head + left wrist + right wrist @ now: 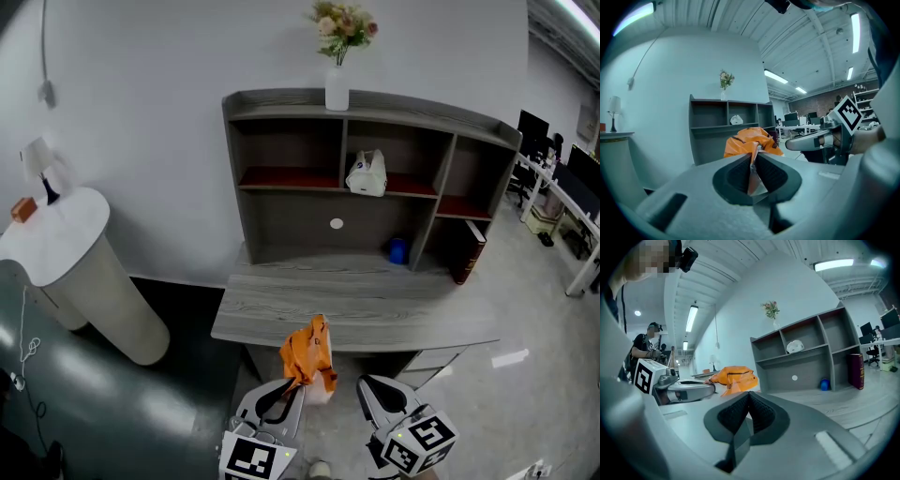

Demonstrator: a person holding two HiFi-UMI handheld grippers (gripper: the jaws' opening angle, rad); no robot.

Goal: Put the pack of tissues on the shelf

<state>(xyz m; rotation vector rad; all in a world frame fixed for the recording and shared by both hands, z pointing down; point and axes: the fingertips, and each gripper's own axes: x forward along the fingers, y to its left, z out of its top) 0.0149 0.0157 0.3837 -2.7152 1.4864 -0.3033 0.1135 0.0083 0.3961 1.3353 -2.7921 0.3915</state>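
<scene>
Left gripper view: the left gripper [754,158] has its jaws pinched on a thin flap of the orange pack of tissues [750,142], so the pack hangs in the air in front of the desk [356,311], well short of the shelf [413,115]. The right gripper [749,400] is closed with nothing between its jaws, just beside the pack.

A flap grip is likely to let the pack swing, so carry it level and slowly. Aim for a free compartment rather than the middle one, where a white bag [367,174] sits. Let the pack rest on the board before letting go.

No brand or writing can be read on the pack; its dark print is too small. Only the square markers on the grippers show.
</scene>
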